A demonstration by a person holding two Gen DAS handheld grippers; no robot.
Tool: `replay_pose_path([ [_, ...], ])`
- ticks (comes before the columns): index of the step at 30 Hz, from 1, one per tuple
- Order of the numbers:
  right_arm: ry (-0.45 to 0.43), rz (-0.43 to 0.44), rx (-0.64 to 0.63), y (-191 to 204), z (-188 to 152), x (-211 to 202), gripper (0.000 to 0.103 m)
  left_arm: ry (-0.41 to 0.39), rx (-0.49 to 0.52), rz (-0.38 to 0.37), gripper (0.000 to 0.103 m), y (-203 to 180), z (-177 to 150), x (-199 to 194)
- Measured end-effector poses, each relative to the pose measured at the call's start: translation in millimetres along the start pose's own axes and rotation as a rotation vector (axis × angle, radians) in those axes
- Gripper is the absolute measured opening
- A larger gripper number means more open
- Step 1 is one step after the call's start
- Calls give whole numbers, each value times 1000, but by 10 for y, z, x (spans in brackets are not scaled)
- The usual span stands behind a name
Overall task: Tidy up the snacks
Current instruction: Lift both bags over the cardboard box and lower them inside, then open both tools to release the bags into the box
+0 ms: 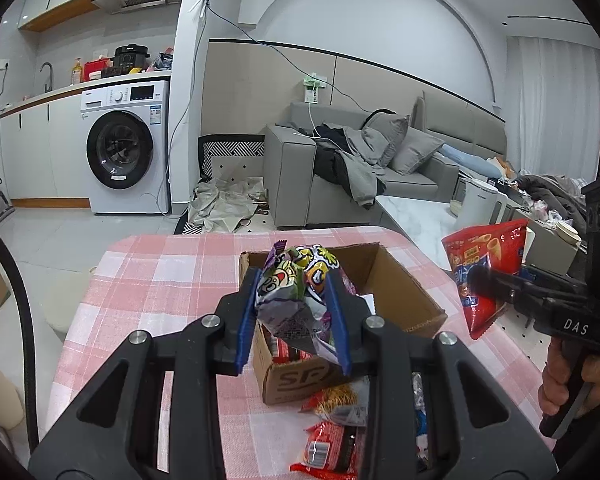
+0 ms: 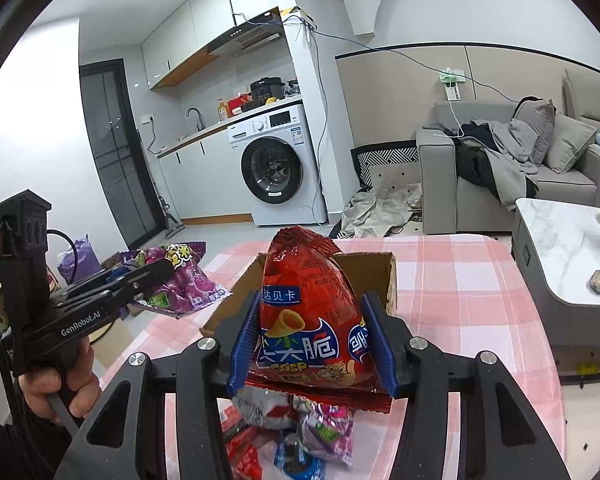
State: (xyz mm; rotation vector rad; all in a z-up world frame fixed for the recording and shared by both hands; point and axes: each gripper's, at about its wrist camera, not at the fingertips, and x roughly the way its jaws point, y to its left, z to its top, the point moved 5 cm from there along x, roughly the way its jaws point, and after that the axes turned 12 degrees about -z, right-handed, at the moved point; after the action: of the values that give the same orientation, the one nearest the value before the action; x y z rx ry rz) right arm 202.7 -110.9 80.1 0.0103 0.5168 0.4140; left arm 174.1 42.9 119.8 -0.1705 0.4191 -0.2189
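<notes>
My left gripper (image 1: 294,312) is shut on a purple snack bag (image 1: 296,300) with cartoon print, held above the near end of an open cardboard box (image 1: 404,284). The same gripper (image 2: 156,276) and purple snack bag (image 2: 184,284) show at the left of the right wrist view. My right gripper (image 2: 312,340) is shut on a puffy red crisp bag (image 2: 308,312), lifted in front of the cardboard box (image 2: 388,276). From the left wrist view that red crisp bag (image 1: 488,264) hangs to the right of the box in the right gripper (image 1: 480,280). The box holds a few red packets.
Loose snack packets (image 1: 332,432) lie on the pink checked tablecloth (image 1: 160,280) near me, also seen as snack packets (image 2: 296,432) under the red bag. A marble side table (image 2: 560,240) stands right of the table, a grey sofa (image 1: 380,168) behind it.
</notes>
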Motion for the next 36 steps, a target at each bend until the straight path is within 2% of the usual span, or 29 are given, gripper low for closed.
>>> replay_pose_path([
  [7,10,-3,3,25,71,269,51,3,9,26,29,46,82,306],
  [18,38,-3,10,-11,37,611,51,18,25,39,29,115,22,829],
  [36,115,-13,-12,-8,-34,1124,51,76,56,61,29,82,-206,1459],
])
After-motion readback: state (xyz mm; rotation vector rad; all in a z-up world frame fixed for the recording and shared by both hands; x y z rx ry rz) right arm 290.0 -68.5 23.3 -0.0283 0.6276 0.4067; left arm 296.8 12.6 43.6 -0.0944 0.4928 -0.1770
